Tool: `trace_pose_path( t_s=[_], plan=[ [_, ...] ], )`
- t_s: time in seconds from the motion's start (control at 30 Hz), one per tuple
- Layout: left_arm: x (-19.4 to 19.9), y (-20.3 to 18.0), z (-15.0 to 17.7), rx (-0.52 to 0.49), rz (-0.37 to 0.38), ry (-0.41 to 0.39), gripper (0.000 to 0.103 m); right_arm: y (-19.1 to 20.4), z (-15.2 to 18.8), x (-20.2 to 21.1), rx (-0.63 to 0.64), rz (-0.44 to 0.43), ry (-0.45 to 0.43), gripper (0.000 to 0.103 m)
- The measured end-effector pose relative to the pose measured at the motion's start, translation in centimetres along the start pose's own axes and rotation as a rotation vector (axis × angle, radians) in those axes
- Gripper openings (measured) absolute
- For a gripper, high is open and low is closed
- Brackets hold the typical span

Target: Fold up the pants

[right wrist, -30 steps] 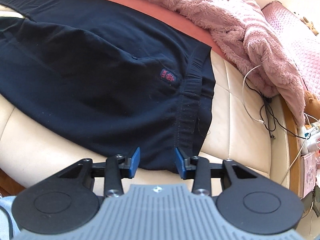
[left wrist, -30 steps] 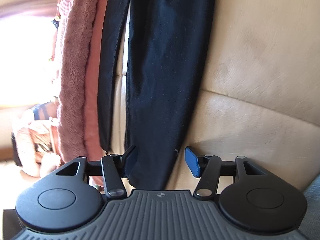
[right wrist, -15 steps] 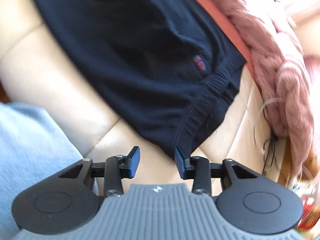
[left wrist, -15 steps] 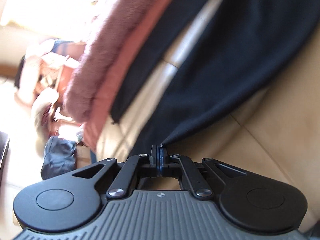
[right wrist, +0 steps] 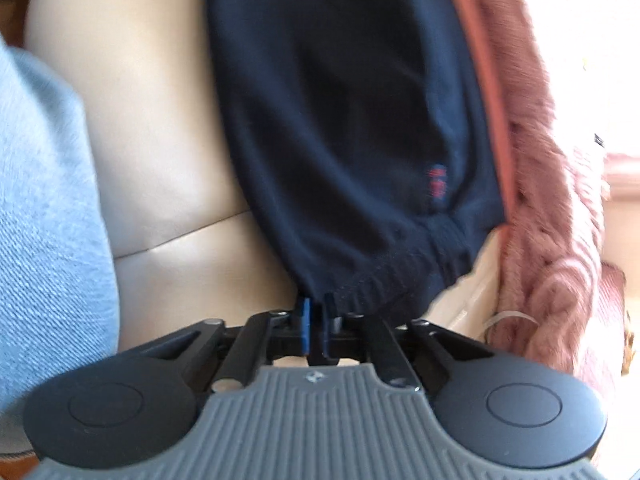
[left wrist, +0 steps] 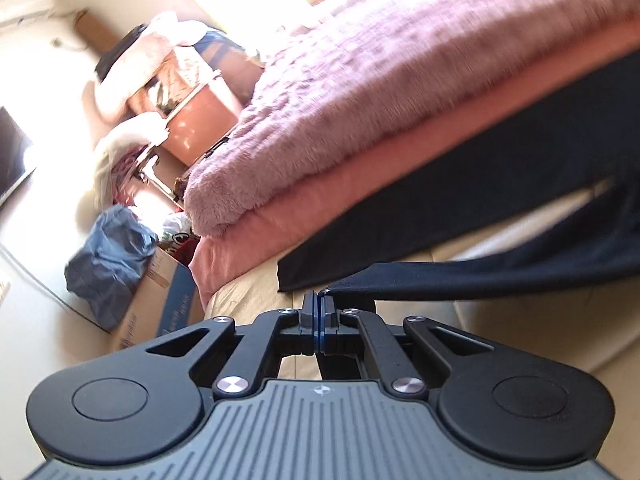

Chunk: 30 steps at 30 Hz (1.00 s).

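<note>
Dark navy pants [right wrist: 344, 128] lie on a beige leather sofa [right wrist: 160, 140]. A small red logo [right wrist: 437, 182] sits near the elastic waistband [right wrist: 404, 276]. My right gripper [right wrist: 315, 312] is shut on the waistband's near corner, with the cloth bunched at the pads. In the left wrist view the pants [left wrist: 500, 216] stretch away to the right. My left gripper [left wrist: 319, 304] is shut on the hem of the near leg and holds it lifted off the sofa cushion [left wrist: 500, 328]. The other leg lies flat beyond it.
A fluffy pink blanket [left wrist: 400, 88] over a salmon sheet [left wrist: 340, 204] lies along the pants' far side; it also shows in the right wrist view [right wrist: 548, 208]. Blue denim cloth [right wrist: 44, 208] is at left. A cardboard box [left wrist: 160, 304], grey bag [left wrist: 108, 256] and clutter stand beyond the sofa end.
My left gripper closed on the leg hem, then lifted and swung it. My right gripper went from open around the waistband corner to shut on it, and the view has turned.
</note>
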<state>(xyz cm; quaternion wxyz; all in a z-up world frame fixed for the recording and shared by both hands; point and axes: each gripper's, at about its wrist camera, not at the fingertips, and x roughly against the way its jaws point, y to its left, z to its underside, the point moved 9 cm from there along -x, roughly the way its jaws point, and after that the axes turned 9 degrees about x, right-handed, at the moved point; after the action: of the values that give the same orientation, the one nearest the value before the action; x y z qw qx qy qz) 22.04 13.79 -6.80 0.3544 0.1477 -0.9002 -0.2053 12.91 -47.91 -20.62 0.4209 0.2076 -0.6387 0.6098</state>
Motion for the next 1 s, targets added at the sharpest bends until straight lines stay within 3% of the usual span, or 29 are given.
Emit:
trace_pose_path(
  t_s=[0.33, 0.43, 0.63, 0.8, 1.0],
  plan=[
    [4.7, 3.8, -7.5, 0.207, 0.004, -0.153, 0.000, -11.0, 2.6, 6.2, -0.382, 0.245, -0.079, 0.000],
    [4.7, 4.8, -9.7, 0.231, 0.000, -0.152, 0.000, -14.9, 2.9, 7.0, -0.451, 0.294, -0.094, 0.000],
    [-1.9, 3.9, -9.1, 0.229, 0.015, 0.021, 0.000, -19.7, 1.1, 3.5, -0.526, 0.291, -0.057, 0.000],
    [-7.8, 2.9, -8.0, 0.259, 0.030, 0.145, 0.000, -23.6, -1.2, -1.9, -0.631, 0.276, -0.038, 0.000],
    [-14.3, 0.9, -8.8, 0.213, 0.014, 0.242, 0.000, -26.7, -4.1, -9.9, -0.696, 0.196, -0.001, 0.000]
  ],
)
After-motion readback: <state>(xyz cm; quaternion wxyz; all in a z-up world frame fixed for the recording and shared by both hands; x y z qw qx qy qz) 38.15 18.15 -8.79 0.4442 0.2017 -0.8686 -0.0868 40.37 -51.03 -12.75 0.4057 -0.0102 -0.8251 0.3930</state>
